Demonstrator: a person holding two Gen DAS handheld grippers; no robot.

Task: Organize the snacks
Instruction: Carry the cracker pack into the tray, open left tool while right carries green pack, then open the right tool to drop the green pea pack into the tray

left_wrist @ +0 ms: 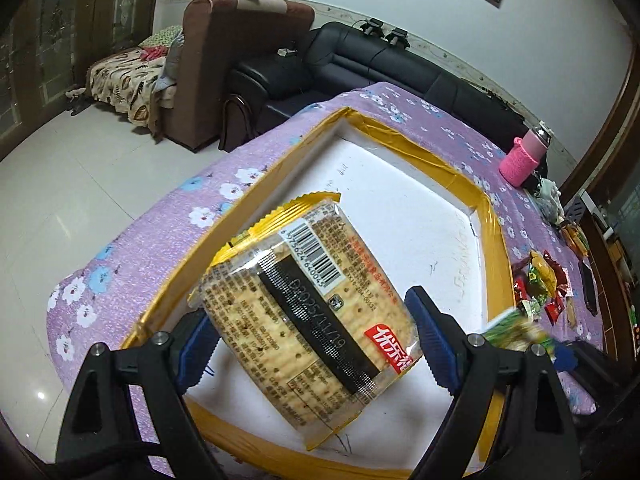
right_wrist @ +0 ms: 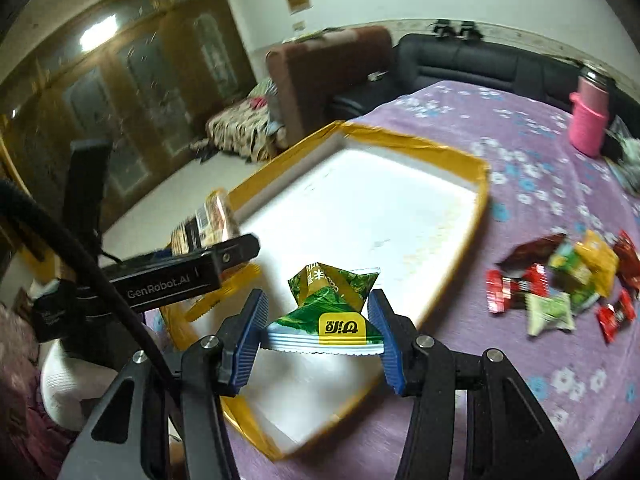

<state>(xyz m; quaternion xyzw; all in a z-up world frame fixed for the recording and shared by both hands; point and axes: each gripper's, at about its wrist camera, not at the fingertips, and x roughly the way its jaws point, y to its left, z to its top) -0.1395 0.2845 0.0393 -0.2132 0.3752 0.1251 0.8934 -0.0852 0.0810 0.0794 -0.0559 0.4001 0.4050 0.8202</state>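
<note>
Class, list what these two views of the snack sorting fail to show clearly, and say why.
- Loose snacks, right view: motion blur, labels unreadable.
- Tray near edge, left view: covered by cracker pack and left gripper.
- Green packet, left view: blurred, partly behind a finger.
- Person, right view: only a sleeve at the edge.

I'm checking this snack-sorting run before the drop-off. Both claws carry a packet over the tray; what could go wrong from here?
1. The left claw holds the cracker packet skewed, by its sides; the slick wrapper might slip out early.
2. The right claw pinches only the base of the green packet, which could twist loose.
3. Both claws crowd the near corner of the yellow-rimmed tray, so they may bump or drop a packet on the rim.
</note>
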